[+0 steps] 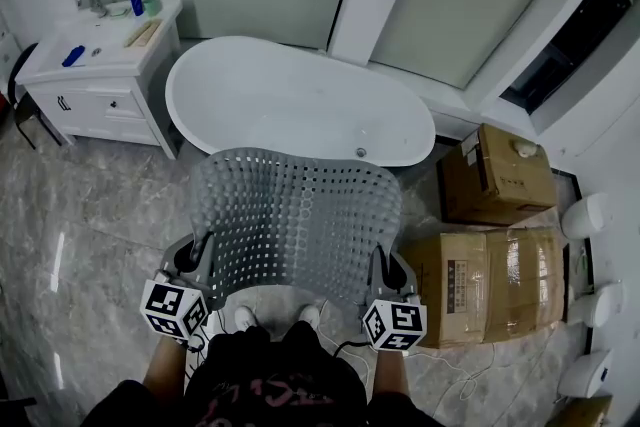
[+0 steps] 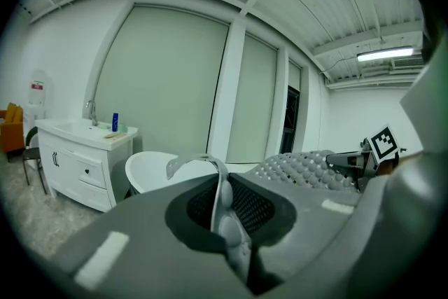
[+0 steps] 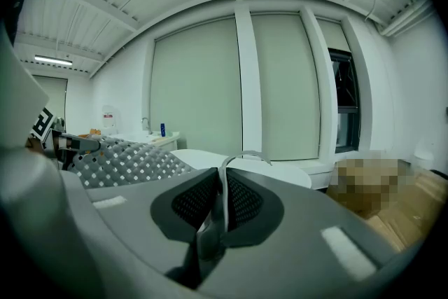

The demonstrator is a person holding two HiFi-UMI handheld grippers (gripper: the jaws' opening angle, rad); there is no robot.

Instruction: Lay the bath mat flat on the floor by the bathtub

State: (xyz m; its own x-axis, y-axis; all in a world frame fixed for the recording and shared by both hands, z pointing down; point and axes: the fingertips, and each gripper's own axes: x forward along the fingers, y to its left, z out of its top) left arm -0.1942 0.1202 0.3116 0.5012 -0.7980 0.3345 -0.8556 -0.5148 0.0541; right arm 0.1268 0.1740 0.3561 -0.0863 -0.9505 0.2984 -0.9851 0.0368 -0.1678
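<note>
- Grey, hole-dotted bath mat [image 1: 295,215] hangs spread between the two grippers, off the marble floor [image 1: 90,245]. Its far edge reaches the near rim of the white bathtub [image 1: 290,100].
- At the mat's near left corner, the left gripper [image 1: 197,255] has its jaws closed on the mat's edge; its own view shows the thin edge pinched between them.
- At the near right corner, the right gripper [image 1: 383,267] is clamped on the mat's edge the same way.
- Only the head view shows the whole mat, the floor and the person's two white shoes [image 1: 245,318] below the mat's near edge.
- Across the bulging mat, the left gripper view catches the right gripper's marker cube [image 2: 383,143], plus a ceiling lamp [image 2: 383,53].
- Looking the other way, the right gripper view shows the mat stretching off to its left.
- Counted: one mat, one bathtub, two grippers, two cardboard boxes [image 1: 497,175] right of the tub, and one white vanity cabinet [image 1: 95,80] left of it, with one blue bottle [image 1: 136,0] on top.
</note>
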